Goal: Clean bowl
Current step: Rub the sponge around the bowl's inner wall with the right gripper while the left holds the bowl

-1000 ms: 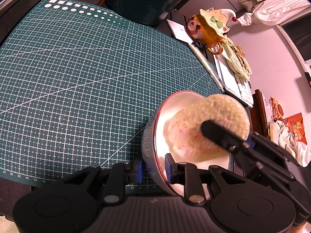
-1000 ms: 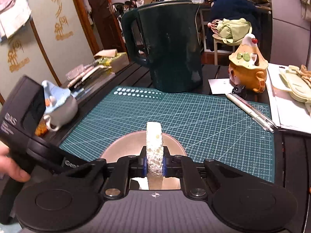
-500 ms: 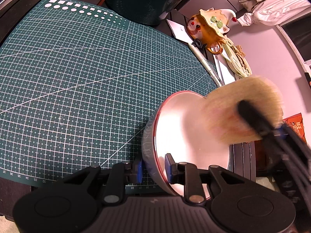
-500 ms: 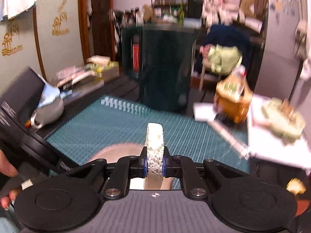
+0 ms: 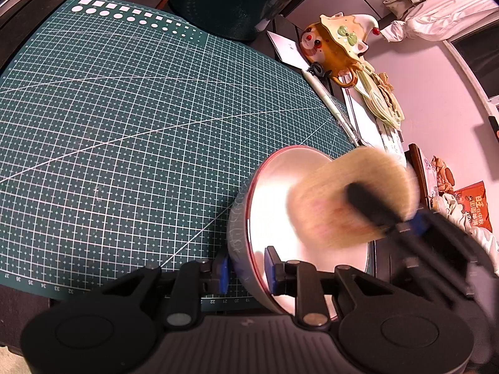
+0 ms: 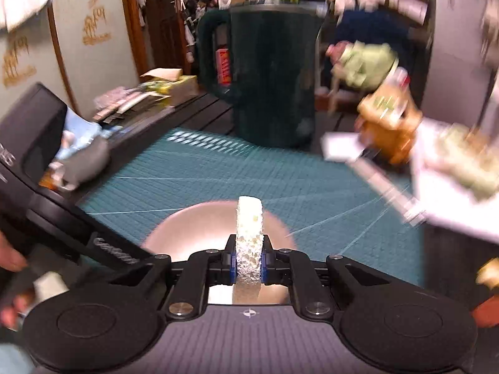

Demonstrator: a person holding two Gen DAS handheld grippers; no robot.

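The bowl (image 5: 280, 218) is held tilted on its side over the near right corner of the green mat (image 5: 140, 124), its rim clamped between the pads of the left hand-held gripper (image 5: 246, 269), one pad outside the wall and one inside. A round sponge (image 6: 249, 237) is pinched edge-on by the right hand-held gripper (image 6: 248, 263) and is pressed into the bowl's cavity; it is smeared by motion blur in the left view (image 5: 349, 199), so scrubbing is judged to be under way. Risks: the bowl is gripped only at a thin rim, so a hard sideways stroke could twist it out of the pads and drop it onto the surface. The sponge is held by a narrow strip and could be dragged out of the jaws by friction. A wide swing could carry the right hand-held gripper past the rim toward the pens (image 5: 330, 106) and the mug (image 5: 336, 50) nearby.
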